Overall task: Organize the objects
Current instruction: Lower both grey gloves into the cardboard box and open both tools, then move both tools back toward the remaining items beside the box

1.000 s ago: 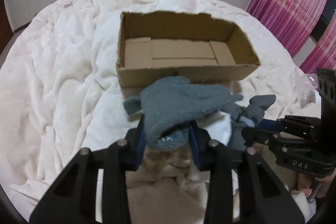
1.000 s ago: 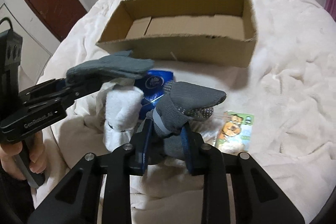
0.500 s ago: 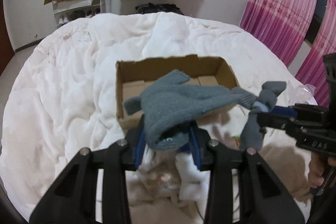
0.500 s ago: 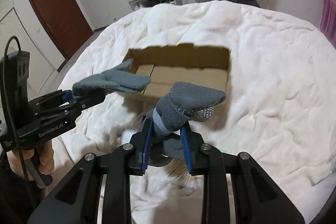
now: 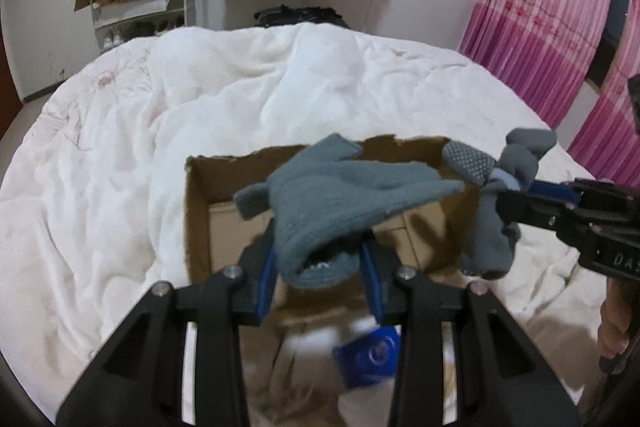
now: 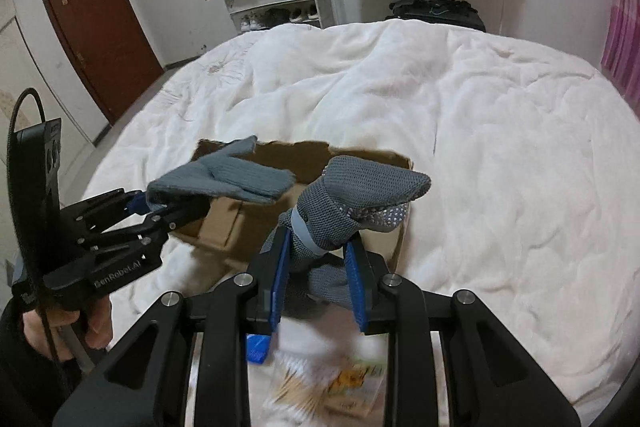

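My left gripper (image 5: 320, 267) is shut on a grey knitted mitten (image 5: 340, 195) and holds it in the air above the near side of an open cardboard box (image 5: 196, 211) on the white bed. My right gripper (image 6: 318, 267) is shut on a grey mesh glove with white grip dots (image 6: 360, 199), held above the box's right end (image 6: 402, 235). Each gripper shows in the other's view: the right one (image 5: 516, 203) with the mesh glove (image 5: 492, 231), the left one (image 6: 160, 207) with the mitten (image 6: 224, 175).
A blue packet (image 5: 368, 355) and a white cloth lie blurred on the bed below the grippers. A snack packet with a cartoon picture (image 6: 352, 387) lies there too. White duvet (image 5: 120, 147) surrounds the box. Pink curtains (image 5: 540, 7) hang at right; a shelf and hung clothes stand behind.
Both grippers have risen from the bed with their gloves and moved forward over the box. The box now sits lower and closer under them.
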